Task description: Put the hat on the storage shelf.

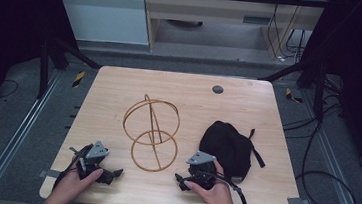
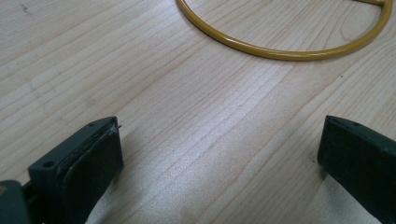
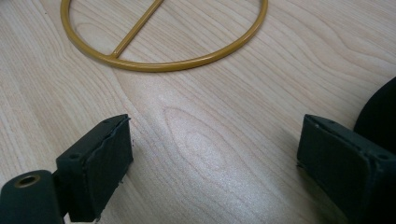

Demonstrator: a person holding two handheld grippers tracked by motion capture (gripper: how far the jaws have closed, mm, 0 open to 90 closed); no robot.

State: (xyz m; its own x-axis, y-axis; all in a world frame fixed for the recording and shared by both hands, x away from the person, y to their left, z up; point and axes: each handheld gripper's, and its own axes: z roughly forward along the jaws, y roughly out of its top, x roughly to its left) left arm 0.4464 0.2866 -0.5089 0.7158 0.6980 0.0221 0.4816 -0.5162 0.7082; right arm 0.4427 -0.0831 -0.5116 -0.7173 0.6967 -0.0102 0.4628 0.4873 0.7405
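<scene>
Looks like nothing has really started yet. Right at the near edge of the desk (image 1: 121, 78) both hands are parked on the wood: the left hand-held gripper (image 1: 116, 173) toward the near left corner, the right hand-held gripper (image 1: 179, 178) nearer the middle of that edge. In both gripper views the jaws stand wide apart with only bare wood grain between them, so neither has hold of anything.

Just past the grippers, around the middle of the desk, sits the gold wire stand (image 1: 150, 132). One ring lies flat on the wood as a base, and a second hoop rises from it on a thin rod, tilted back toward the far edge. The flat ring is a short way ahead of both sets of jaws, apart from them.

Right beside the right hand, toward the right edge, is the black cap (image 1: 228, 147), slumped on the desk with a strap sticking out. It isn't on the stand.

My guess is the cap is meant to go on the stand, so grabbing, lifting and placing are all still to do.
</scene>
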